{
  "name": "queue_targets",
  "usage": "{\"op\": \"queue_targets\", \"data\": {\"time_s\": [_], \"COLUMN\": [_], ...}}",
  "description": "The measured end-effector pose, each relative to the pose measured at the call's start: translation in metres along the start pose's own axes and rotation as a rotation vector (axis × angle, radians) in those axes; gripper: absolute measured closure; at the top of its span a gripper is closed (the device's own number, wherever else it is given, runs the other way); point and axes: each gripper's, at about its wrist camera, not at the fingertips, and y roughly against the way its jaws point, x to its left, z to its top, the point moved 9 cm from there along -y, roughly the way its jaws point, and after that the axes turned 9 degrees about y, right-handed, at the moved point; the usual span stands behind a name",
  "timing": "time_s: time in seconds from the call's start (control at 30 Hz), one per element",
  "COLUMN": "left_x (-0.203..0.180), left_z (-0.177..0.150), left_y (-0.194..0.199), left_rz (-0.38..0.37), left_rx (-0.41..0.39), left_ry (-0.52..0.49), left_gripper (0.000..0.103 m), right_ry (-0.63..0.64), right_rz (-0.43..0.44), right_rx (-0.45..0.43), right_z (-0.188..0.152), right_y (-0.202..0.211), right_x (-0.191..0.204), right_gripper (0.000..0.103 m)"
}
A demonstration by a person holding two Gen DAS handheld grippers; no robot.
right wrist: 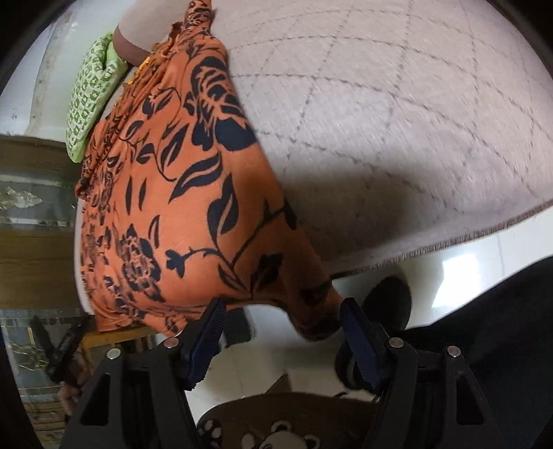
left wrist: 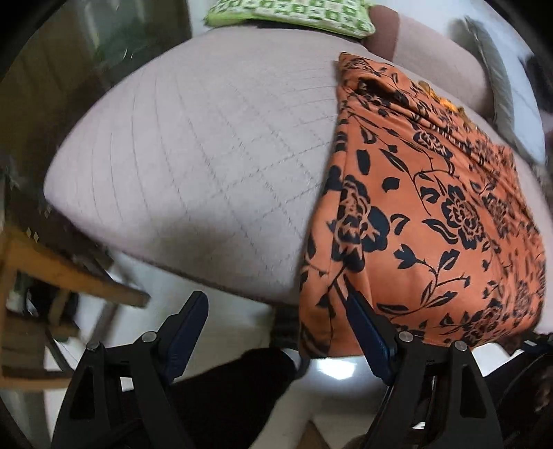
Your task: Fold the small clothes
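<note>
An orange garment with a black flower print (left wrist: 425, 207) lies on a quilted grey-pink seat cushion (left wrist: 193, 165) and hangs over its front edge. My left gripper (left wrist: 273, 297) is open below that edge. Its right finger overlaps the garment's lower left hem and nothing sits between the pads. In the right wrist view the same garment (right wrist: 172, 214) drapes over the cushion (right wrist: 397, 121). My right gripper (right wrist: 281, 305) is open just under the hem. The drooping corner of the cloth hangs beside its right finger, not pinched.
A green patterned pillow (left wrist: 293, 13) lies at the cushion's far end. A wooden stool (left wrist: 69, 273) stands at the left on the white tiled floor (right wrist: 466, 269). A person's dark shoe (right wrist: 387, 304) and trouser leg are near the cushion edge, with a bear-print mat (right wrist: 276, 431) below.
</note>
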Motion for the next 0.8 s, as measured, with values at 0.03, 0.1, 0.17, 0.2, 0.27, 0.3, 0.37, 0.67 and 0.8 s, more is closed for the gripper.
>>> {"op": "queue_targets", "data": {"time_s": [0.03,0.1,0.17,0.2,0.27,0.3,0.37,0.67,0.8], "left_x": [0.0,0.0,-0.006,-0.01,-0.022,-0.024,-0.03,-0.037,-0.044], "left_z": [-0.002,-0.004,-0.007,-0.01,-0.015,-0.016,-0.022,-0.034,-0.027], "left_y": [-0.001,-0.004,-0.011,-0.015,-0.025,-0.028,-0.038,-0.032,-0.016], "left_rz": [-0.015,-0.033,-0.055,-0.068,-0.09,-0.105,-0.136,-0.278,-0.296], "left_rx": [0.003,-0.004,0.003,0.018,0.045,0.053,0.086,0.125,0.091], "left_ry": [0.01,0.017,0.0,-0.012,-0.03,-0.035,-0.029,-0.003,-0.063], "left_gripper": [0.021,0.021,0.021,0.021,0.021,0.021,0.028,0.085,0.086], "right_ry": [0.01,0.037,0.066,0.079,0.081,0.084,0.101,0.142,0.171], "right_rz": [0.001,0.006,-0.001,-0.001,0.008,0.011,0.025,0.036,0.07], "right_rx": [-0.01,-0.027,-0.05,-0.064,-0.081,-0.089,-0.105,-0.114,-0.109], "right_z": [0.001,0.003,0.004,0.004,0.003,0.002,-0.002,-0.012,-0.008], "right_y": [-0.001,-0.004,-0.004,-0.004,-0.004,-0.004,-0.004,0.003,0.01], "right_x": [0.002,0.007,0.01,0.01,0.012,0.013,0.015,0.032,0.043], "right_gripper": [0.032,0.032,0.032,0.032,0.033,0.035,0.045,0.071,0.08]}}
